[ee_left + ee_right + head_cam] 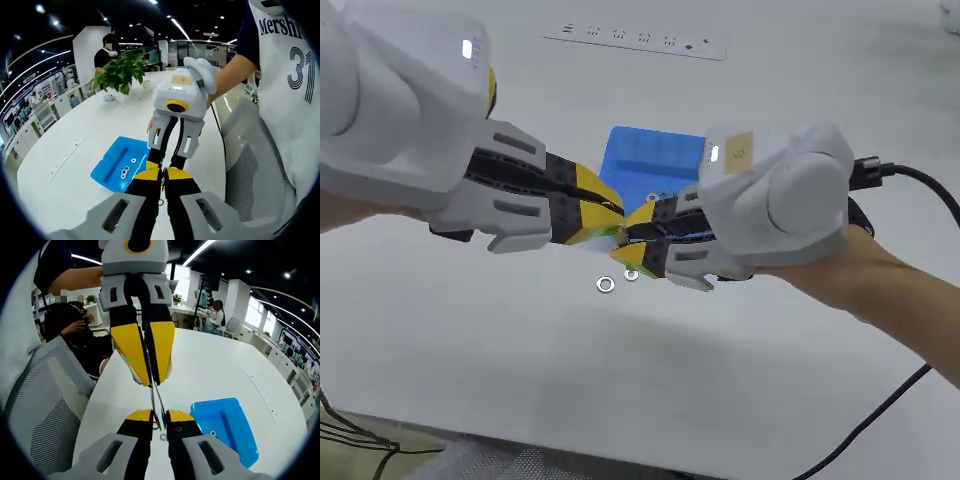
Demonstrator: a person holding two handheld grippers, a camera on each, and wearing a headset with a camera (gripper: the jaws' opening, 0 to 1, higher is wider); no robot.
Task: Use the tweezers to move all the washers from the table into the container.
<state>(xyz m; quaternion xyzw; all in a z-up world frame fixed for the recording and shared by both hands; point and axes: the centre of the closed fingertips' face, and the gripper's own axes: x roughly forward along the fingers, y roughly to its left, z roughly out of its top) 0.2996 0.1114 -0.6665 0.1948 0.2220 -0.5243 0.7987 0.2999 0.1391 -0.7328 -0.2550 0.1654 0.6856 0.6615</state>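
My left gripper (605,212) and right gripper (638,240) meet tip to tip just above the white table (520,340). In the right gripper view, thin metal tweezers (155,400) run from the left gripper (150,382) down between the jaws of the right gripper (159,417). Both look shut on them. Two washers (605,285) (632,274) lie on the table right below the tips; one washer (163,437) shows close to the tweezers' end. The blue container (645,160) sits just behind, with several washers (125,172) inside.
A white power strip (635,40) lies flat at the table's far side. A black cable (920,190) trails from the right gripper off the near edge. A grey mesh chair (45,410) stands beside the table, and a potted plant (120,72) at its far end.
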